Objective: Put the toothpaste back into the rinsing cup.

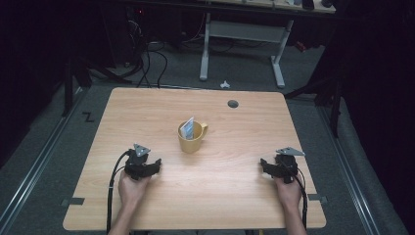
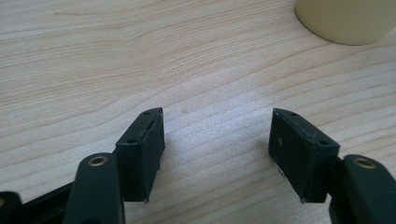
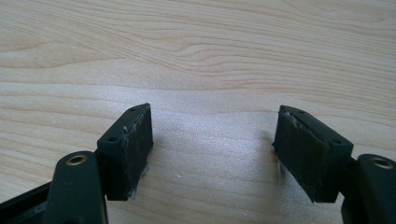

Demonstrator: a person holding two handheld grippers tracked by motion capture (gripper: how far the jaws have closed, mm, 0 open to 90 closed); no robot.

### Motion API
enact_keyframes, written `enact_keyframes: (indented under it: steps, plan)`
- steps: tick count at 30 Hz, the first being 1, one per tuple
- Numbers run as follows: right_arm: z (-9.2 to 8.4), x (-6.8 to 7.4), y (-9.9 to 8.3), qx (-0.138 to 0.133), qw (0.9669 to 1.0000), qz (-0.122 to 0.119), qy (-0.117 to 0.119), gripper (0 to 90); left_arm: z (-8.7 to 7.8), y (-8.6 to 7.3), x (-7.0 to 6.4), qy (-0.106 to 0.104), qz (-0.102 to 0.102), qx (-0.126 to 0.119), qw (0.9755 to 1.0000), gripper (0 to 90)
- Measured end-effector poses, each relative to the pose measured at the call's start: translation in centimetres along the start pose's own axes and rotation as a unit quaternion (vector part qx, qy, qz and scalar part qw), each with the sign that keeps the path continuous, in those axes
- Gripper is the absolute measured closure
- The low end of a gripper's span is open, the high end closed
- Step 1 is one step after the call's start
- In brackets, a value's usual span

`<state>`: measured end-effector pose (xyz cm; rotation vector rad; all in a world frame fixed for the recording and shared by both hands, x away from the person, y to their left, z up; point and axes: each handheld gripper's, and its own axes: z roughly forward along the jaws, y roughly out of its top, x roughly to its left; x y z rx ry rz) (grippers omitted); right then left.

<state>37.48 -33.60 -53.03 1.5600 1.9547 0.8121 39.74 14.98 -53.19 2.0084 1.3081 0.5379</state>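
Left gripper (image 1: 155, 165): rests on the wooden table (image 1: 147, 107), near its front edge, left of centre. Jaws spread wide with bare wood between the pads (image 2: 148, 154); nothing held. Jaws point roughly toward the mug.

Yellow mug (image 1: 192, 138): stands upright near the table's centre, apart from both grippers and a little nearer the left one. Long axis vertical, mouth upward; handle juts to the right and slightly away from the person. Its lower wall (image 2: 348, 21) shows at the upper right of the left gripper view.

Packet (image 1: 187, 128): a pale flat sachet, possibly a tea bag, standing in the mug. Long axis steeply tilted, top corner rising above the rim and leaning toward the left and far side. Printing too small to read.

Right gripper (image 1: 264, 165): rests on the table, right of centre. Jaws spread, empty.

Hazards, as judged: a sideways pull on the thin packet could drag or tip the unsteadied mug; a shallow pinch on the packet's corner may slip or crease it; a jaw striking the rim on approach could knock the mug over.
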Motion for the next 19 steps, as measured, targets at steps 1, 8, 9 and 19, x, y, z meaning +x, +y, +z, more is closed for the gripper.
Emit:
enact_keyframes:
  steps: [1,8,9,19]
  plan:
    - [0.0,0.0,0.0,0.0,1.0,0.0,0.0,28.3,0.06,-0.11,-0.05,0.003,0.003,-0.005,1.0,36.1]
    - [0.0,0.01,-0.01,-0.001,1.0,0.0,0.0,28.3,0.14,-0.4,-0.06,0.004,0.003,-0.016,0.9999,34.0]
    - [0.01,0.01,-0.01,-0.001,1.0,0.0,0.0,28.3,0.14,-0.4,-0.07,0.003,0.003,-0.016,0.9999,33.6]
    - [0.01,0.01,-0.01,-0.001,1.0,0.0,0.0,28.3,0.16,-0.4,-0.08,0.001,0.004,-0.015,0.9999,31.4]
